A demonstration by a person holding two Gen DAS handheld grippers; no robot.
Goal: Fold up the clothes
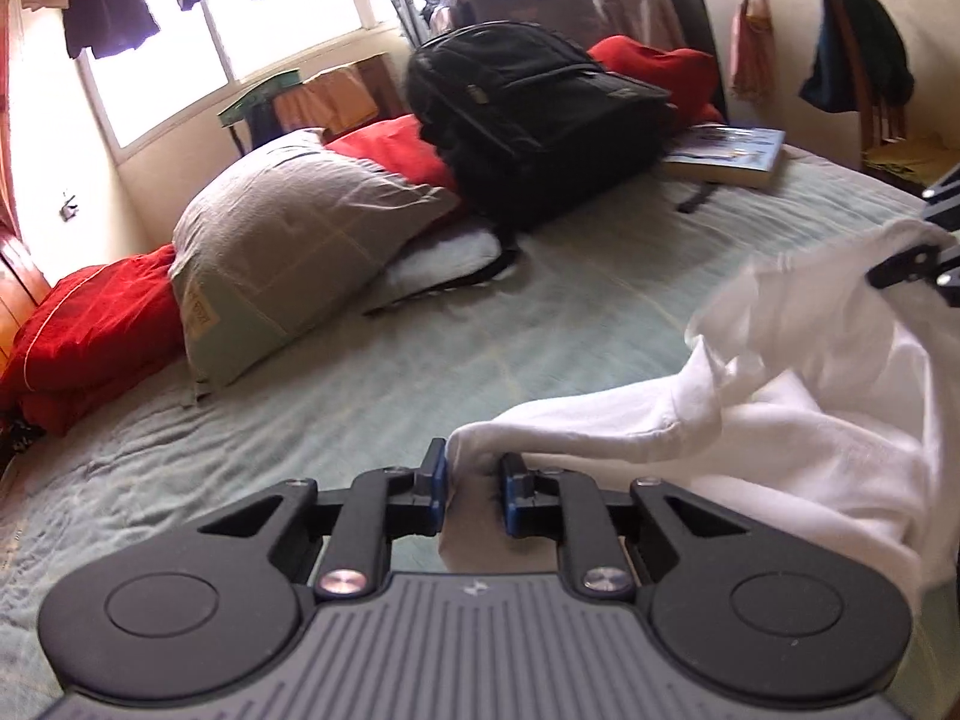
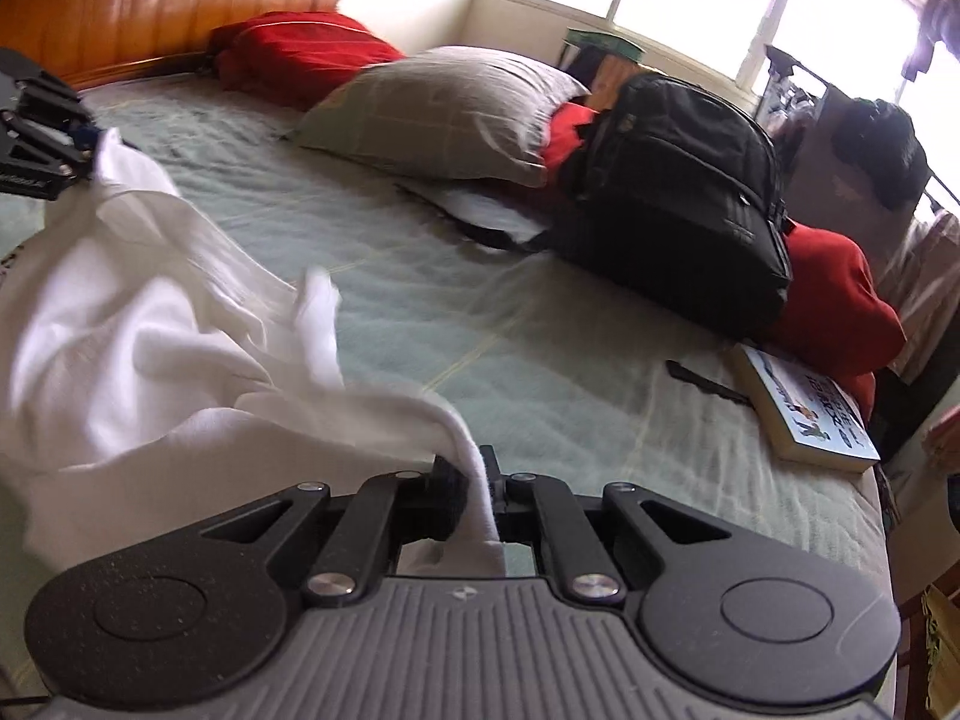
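Observation:
A white garment [image 1: 780, 420] hangs bunched between my two grippers above the pale green bed sheet [image 1: 420, 348]. In the left wrist view my left gripper [image 1: 474, 471] has one edge of the cloth pinched between its blue pads. The right gripper [image 1: 918, 267] shows at the right edge, gripping the far end. In the right wrist view my right gripper [image 2: 474, 471] is shut on a thin fold of the white garment [image 2: 138, 348], which stretches left to the left gripper [image 2: 78, 144]. Most of the cloth sags in loose folds, blurred.
A black backpack [image 1: 540, 114] lies at the far side of the bed beside a grey pillow [image 1: 288, 228] and red bedding [image 1: 90, 330]. A book [image 2: 810, 414] rests near the bed's right edge. A wooden headboard [image 2: 150, 0] stands behind, and a chair [image 1: 870, 78] stands beside the bed.

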